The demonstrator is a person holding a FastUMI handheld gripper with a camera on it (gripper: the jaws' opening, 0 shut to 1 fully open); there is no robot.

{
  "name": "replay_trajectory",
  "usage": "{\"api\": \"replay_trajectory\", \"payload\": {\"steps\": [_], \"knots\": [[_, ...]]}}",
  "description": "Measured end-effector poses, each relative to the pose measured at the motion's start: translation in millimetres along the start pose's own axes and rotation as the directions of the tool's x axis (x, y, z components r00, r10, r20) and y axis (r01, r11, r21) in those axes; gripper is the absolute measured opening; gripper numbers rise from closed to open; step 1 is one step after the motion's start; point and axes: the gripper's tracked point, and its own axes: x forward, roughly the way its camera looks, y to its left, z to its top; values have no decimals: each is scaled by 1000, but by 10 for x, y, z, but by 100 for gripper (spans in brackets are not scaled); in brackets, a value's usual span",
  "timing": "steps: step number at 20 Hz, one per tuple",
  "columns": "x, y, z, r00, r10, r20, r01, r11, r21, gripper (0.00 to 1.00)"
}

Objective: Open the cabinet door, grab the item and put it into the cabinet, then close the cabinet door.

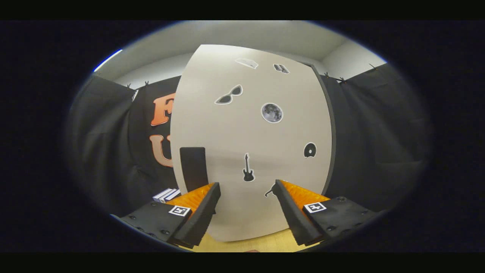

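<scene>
A tall pale cabinet [250, 144] stands straight ahead with its door [265, 132] shut flat against it. Stickers dot the door: sunglasses, a moon, a guitar, a disc. A black handle [194, 167] sits near the door's lower left edge, just beyond my left finger. My gripper [246, 185] is open, its fingers [204, 204] spread wide just in front of the door, with nothing between them. A small white and dark boxed item [166, 195] lies on the table to the left of the cabinet, beyond my left finger.
The cabinet rests on a light wooden table [242, 244]. Black cloth walls [371, 144] hang close on both sides and behind the cabinet. A white wall and ceiling rise above the cloth.
</scene>
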Motion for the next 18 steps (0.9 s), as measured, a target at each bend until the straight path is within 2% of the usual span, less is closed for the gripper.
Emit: {"api": "replay_trajectory", "payload": {"steps": [14,18], "knots": [[776,243,82,999,39,-4,-39,999,-19,91],[1008,189,-29,999,19,-33,-20,1000,-20,91]]}}
